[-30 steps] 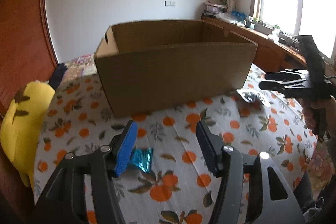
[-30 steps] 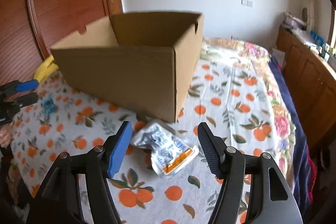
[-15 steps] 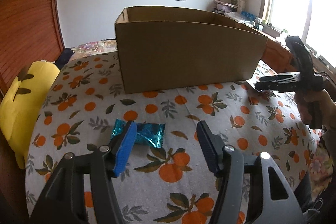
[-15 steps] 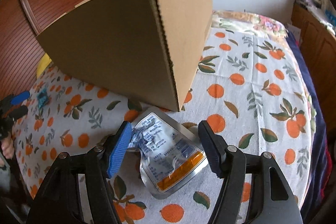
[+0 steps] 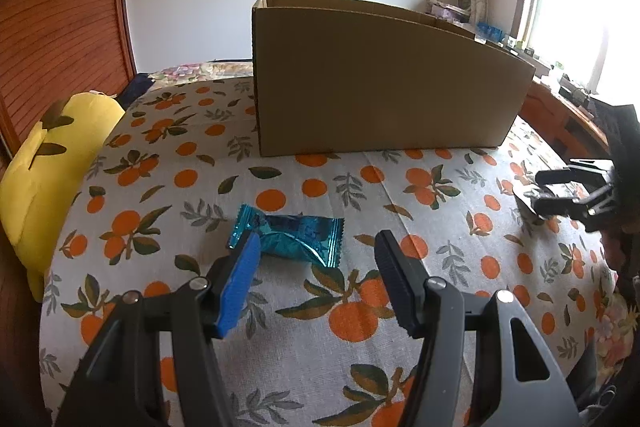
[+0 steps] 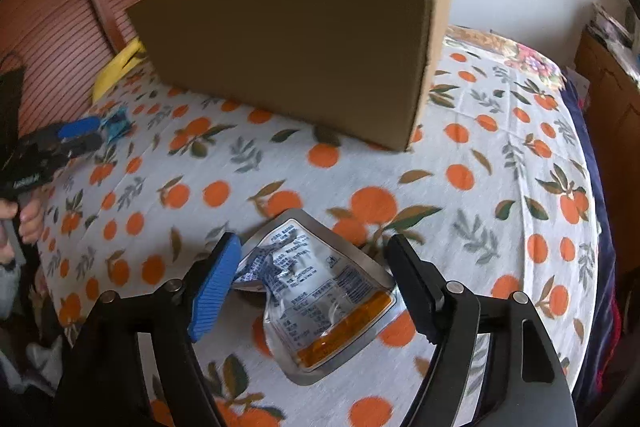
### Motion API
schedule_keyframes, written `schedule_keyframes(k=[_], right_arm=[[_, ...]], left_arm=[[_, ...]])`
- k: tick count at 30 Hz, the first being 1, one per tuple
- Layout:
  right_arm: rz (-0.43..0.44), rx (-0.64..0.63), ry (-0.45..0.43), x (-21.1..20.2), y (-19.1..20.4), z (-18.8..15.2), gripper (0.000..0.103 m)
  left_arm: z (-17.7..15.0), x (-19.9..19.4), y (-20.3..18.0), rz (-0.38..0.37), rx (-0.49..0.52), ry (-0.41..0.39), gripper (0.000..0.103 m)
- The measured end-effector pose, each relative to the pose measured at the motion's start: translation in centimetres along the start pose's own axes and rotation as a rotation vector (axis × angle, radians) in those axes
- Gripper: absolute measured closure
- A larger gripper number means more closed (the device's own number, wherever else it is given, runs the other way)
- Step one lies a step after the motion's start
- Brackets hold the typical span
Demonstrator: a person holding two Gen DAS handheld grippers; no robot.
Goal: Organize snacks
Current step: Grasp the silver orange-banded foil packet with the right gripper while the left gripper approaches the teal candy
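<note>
A teal foil snack packet (image 5: 288,234) lies on the orange-print cloth, just ahead of my open left gripper (image 5: 316,277), near its blue left finger. A silver pouch with an orange stripe (image 6: 316,291) lies flat between the fingers of my open right gripper (image 6: 314,285). An open cardboard box (image 5: 380,83) stands behind both; it also shows in the right wrist view (image 6: 304,39). The right gripper appears at the right edge of the left wrist view (image 5: 560,193); the left gripper appears at the left of the right wrist view (image 6: 80,135), next to the teal packet (image 6: 116,125).
A yellow plush toy (image 5: 48,163) lies at the left edge of the bed. Wooden slatted doors (image 6: 80,7) stand behind on the left. A wooden sideboard (image 5: 568,111) with small items runs under the window at right.
Both grippers have dropped lower and closer to the cloth. The teal packet now sits nearer the left fingers, and the silver pouch sits further in between the right fingers.
</note>
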State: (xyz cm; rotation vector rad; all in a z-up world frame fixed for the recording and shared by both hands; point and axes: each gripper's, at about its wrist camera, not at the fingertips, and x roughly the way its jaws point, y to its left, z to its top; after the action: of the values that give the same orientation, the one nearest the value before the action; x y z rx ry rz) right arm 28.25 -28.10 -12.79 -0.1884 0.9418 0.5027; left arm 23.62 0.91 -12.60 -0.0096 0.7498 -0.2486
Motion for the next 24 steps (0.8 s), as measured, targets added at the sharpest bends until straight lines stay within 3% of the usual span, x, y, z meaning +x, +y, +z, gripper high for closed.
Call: schedule_keyframes(k=[6,15,20,24], right_arm=[[0.022,-0.024,-0.021,-1.7,0.4,-0.7,0.021],[-0.027,-0.156,0.016,-1.9,1.9,-2.0,0.02],[-0.039,-0.143,0.009,-2.6,1.7,-2.7,0.02],[0.008,-0.028,0.025,-2.4,0.9,-2.9,0.02]], left_arm=[[-0.1,0.1,0.5,-0.019,-0.021,-0.001,0.043],[-0.3,-0.4,0.4,-0.03,-0.013,-0.029,0.043],[-0.3,-0.5,0.6,-0.029,-0.026,-0.033,0.043],[-0.3,-0.5,0.6,-0.029,-0.03,-0.039,0.043]])
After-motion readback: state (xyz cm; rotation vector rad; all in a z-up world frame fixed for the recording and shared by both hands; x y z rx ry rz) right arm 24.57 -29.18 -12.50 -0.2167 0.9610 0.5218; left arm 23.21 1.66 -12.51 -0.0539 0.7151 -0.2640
